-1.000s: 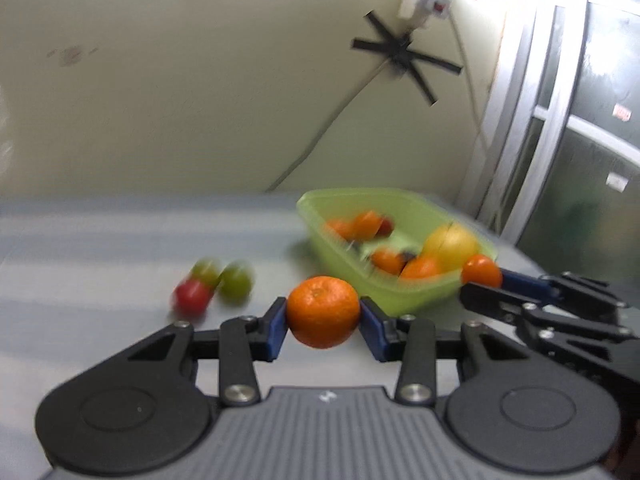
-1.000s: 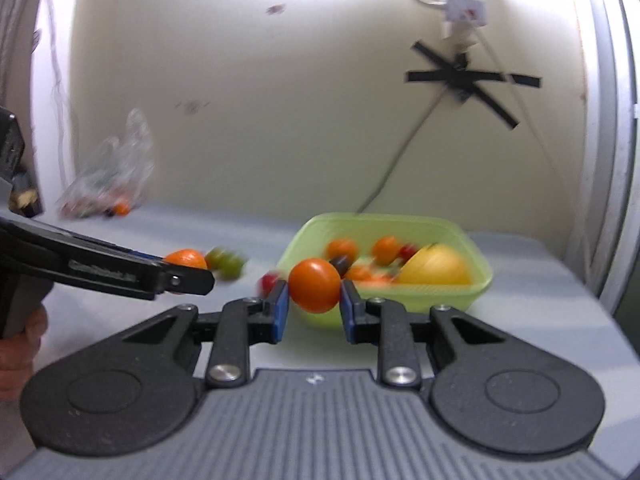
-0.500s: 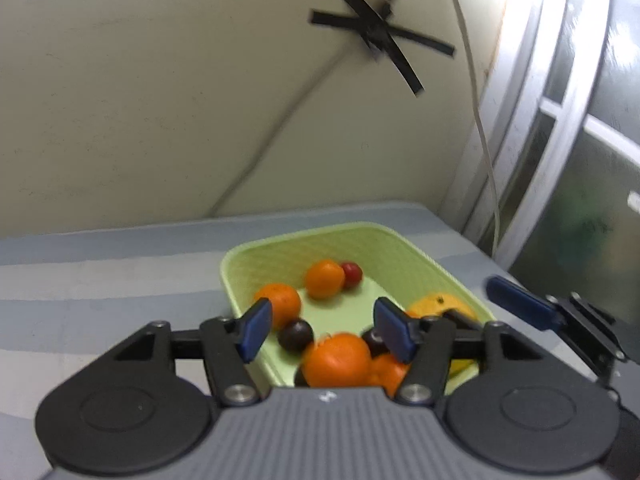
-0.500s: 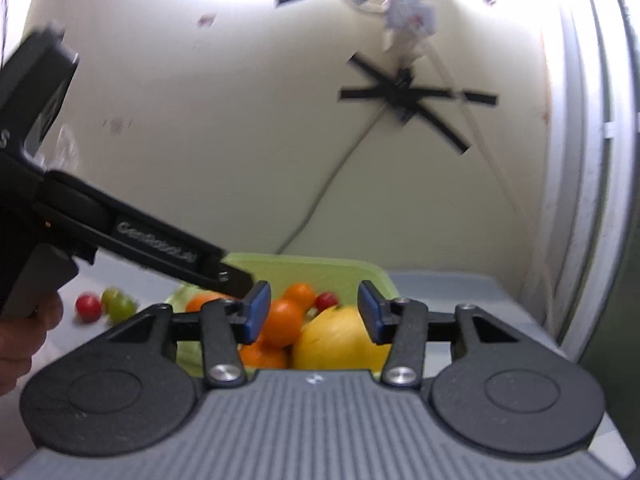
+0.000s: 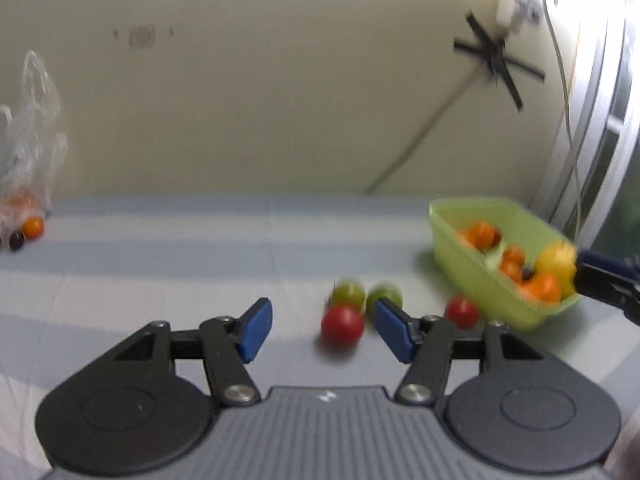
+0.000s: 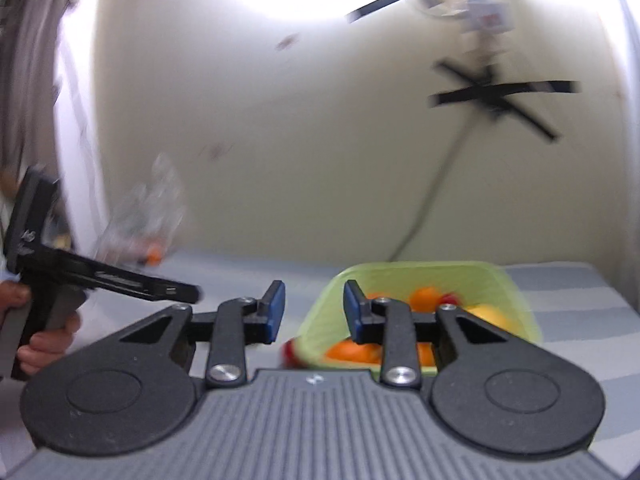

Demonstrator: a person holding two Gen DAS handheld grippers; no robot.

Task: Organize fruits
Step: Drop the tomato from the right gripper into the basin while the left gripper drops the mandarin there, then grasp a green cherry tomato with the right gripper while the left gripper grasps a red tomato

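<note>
Two grippers, both mine, both w/ jaws spread and nothing between the blue pads. Left gripper (image 5: 322, 330) hangs over the striped table (image 5: 160, 280); right gripper (image 6: 314, 312) sits near the basket's near-left corner, its jaws less wide apart than the left's.

Nearest fruit in the left view: a red tomato (image 5: 343, 325) on the table, in the gap between my left pads but beyond them, closer to the right-side pad. Just behind it, two green ones side by side, left green tomato (image 5: 348, 292) and right green tomato (image 5: 385, 297), the latter partly hidden by the pad. A second red tomato (image 5: 461, 312) lies a bit to the right, just beside the basket's near wall.

Green plastic basket (image 5: 472, 264) is further right, holding several oranges (image 5: 482, 234) and a bigger yellow fruit (image 5: 556, 262); exact count unclear, pic is blurry. My right gripper's tip pokes in at the basket's right end in that view.

Right view: same basket (image 6: 508, 280) ahead, oranges and yellow fruit inside, a bit of red at its near-left corner. My left hand (image 6: 44, 336) holds the other tool at far left.

Far back-left by the wall: clear plastic bag (image 5: 32, 152) w/ a small orange fruit (image 5: 33, 227) and a dark one (image 5: 17, 240) next to it.
</note>
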